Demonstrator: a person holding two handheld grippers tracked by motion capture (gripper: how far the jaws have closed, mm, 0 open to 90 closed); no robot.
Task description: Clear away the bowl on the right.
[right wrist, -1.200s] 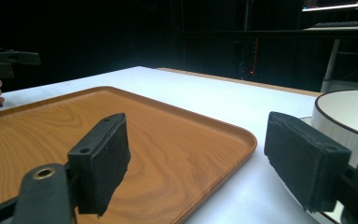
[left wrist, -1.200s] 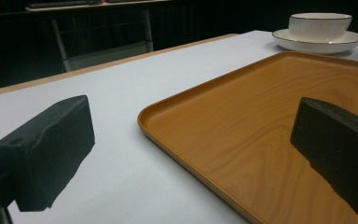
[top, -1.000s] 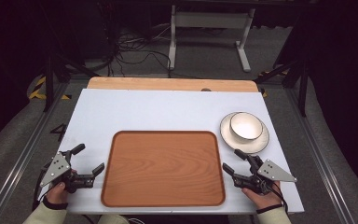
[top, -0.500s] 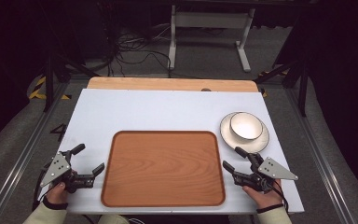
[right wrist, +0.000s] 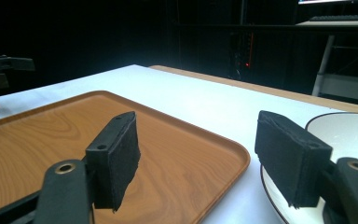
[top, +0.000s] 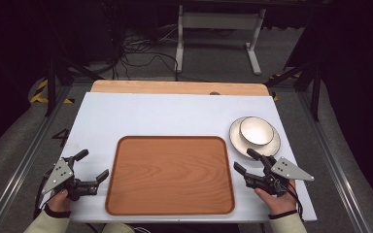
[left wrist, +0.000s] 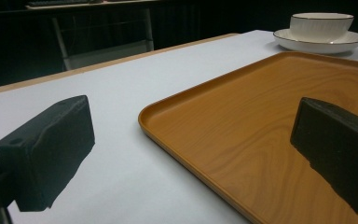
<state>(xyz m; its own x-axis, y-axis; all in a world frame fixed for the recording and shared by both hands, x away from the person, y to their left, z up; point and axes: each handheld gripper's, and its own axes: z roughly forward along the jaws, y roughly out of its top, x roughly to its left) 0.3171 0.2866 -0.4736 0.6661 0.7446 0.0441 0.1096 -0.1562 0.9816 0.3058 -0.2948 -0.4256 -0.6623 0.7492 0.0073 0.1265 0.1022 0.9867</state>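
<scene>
Both claws released and empty: left gripper (top: 91, 166) left of the rectangular wooden tray (top: 170, 174), right gripper (top: 246, 161) right of it, just short of the white bowl (top: 256, 130) on its white plate (top: 238, 138). Probably best gripped by the rim.

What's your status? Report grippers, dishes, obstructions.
Left gripper open, left of tray. Right gripper open, near plate. Bowl sits on plate. Tray bare.
</scene>
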